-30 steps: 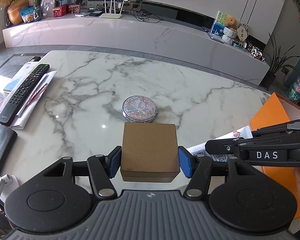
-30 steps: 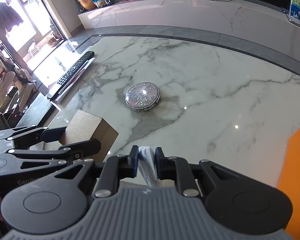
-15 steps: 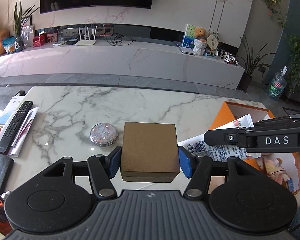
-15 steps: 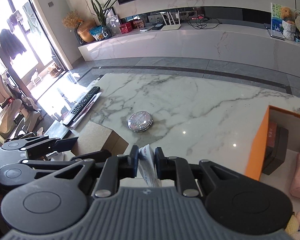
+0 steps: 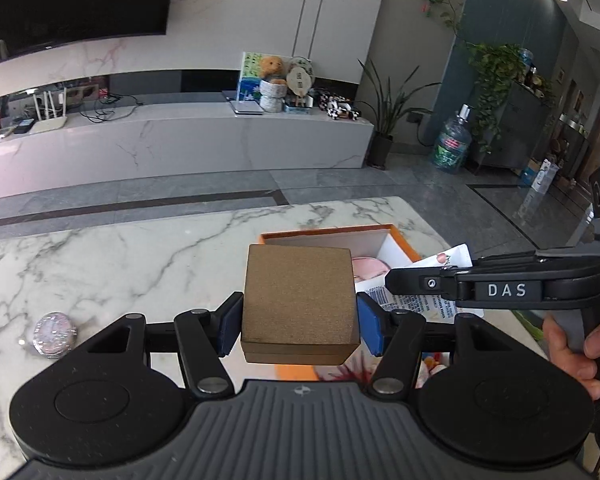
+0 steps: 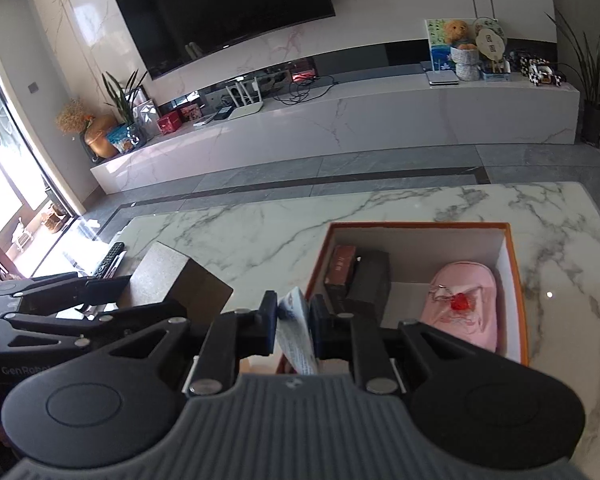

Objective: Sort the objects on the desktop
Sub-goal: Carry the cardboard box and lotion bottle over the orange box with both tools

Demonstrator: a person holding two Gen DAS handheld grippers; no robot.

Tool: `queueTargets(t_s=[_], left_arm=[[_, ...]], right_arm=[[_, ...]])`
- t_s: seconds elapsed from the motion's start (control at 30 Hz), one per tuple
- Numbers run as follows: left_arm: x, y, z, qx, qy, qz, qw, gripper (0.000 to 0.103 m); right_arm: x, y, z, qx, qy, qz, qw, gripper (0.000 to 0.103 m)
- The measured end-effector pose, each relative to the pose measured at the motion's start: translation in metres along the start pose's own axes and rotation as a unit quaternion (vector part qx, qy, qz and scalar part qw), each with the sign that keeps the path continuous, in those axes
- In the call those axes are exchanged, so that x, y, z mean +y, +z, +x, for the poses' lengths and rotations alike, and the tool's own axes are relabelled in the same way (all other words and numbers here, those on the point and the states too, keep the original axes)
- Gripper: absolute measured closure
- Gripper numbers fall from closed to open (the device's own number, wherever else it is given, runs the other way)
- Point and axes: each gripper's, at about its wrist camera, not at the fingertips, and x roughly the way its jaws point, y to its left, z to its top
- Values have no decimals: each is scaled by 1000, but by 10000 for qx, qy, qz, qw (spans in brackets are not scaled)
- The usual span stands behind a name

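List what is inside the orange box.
Inside the orange box lie a pink pouch with a red charm, a dark box and a reddish-brown box beside it. The right gripper and its white packet cover the near corner.

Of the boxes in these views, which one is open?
The orange box on the marble table: lidless, with a pink pouch inside. The brown box in the left hand-held gripper is closed.

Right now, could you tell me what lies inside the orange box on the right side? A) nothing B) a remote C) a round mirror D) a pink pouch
D: the right wrist view shows a pink pouch lying in the right part of the orange box, beside dark boxes at its left.
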Motion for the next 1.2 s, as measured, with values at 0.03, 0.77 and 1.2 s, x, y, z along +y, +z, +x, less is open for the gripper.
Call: queueTargets(t_s=[0.03, 0.77, 1.2], left_arm=[[-4, 4, 11, 94, -115, -41, 9999, 35], [-63, -30, 144, 1477, 546, 2080, 9654, 34], [-72, -48, 174, 2091, 502, 3061, 9274, 34]], right_arm=[[-10, -2, 2, 23, -57, 88, 9999, 85], [-110, -30, 79, 849, -32, 744, 9936, 85], [-100, -24, 109, 1340, -63, 540, 9895, 85]])
